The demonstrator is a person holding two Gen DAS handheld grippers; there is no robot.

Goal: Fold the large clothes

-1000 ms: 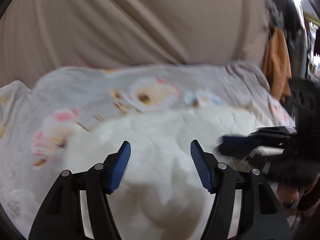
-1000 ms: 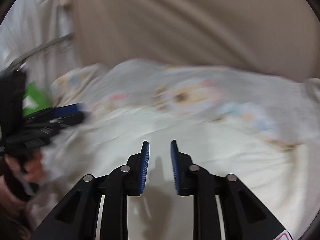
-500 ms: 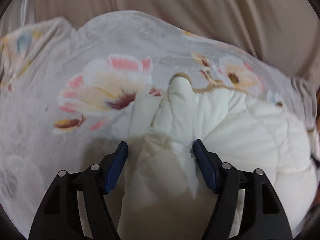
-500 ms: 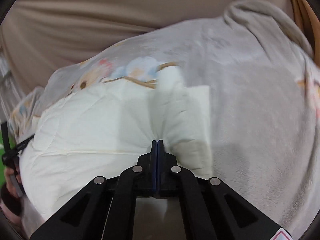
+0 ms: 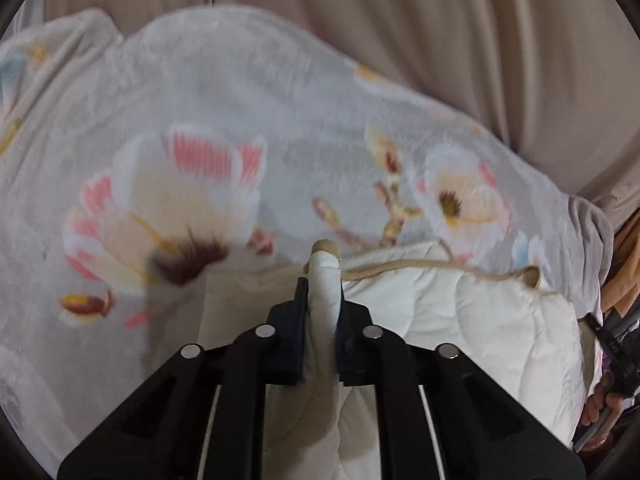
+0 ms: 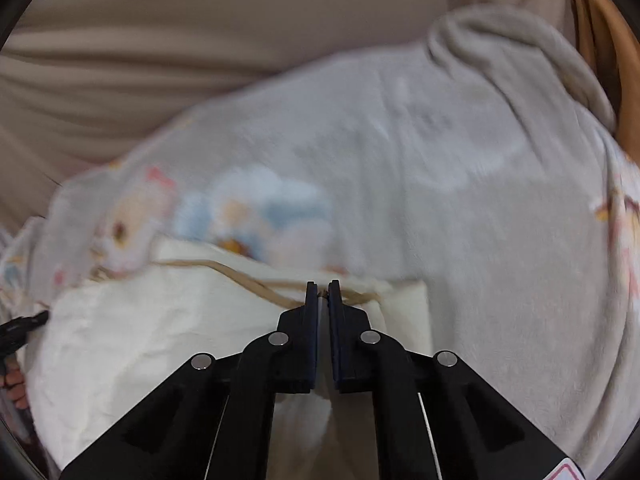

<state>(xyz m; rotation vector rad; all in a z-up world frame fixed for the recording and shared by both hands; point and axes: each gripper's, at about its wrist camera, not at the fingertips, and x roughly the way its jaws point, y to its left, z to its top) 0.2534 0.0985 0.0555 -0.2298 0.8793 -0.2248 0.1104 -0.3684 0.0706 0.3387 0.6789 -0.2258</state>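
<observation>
My left gripper (image 5: 320,316) had its jaws pinching a bunched corner of the cream quilt (image 5: 460,320), a thick wad of cloth between them; my right gripper (image 6: 323,316) had its jaws pressed nearly together on the quilt's tan edge trim (image 6: 256,284), with only a thin bit of cloth in the gap. The quilt lay right under both grippers, soft and puffy, on top of the flowery blanket (image 5: 248,120) on the bed; I think this was the start of a fold, with both corners of the near side grabbed. The next move, I guess, called for lifting both corners together and carrying them across to the far side, level, so the quilt would not slip or twist. Both grippers pointed forward and low, almost flat over the quilt; past the blanket hung a tan curtain (image 5: 400,20).
</observation>
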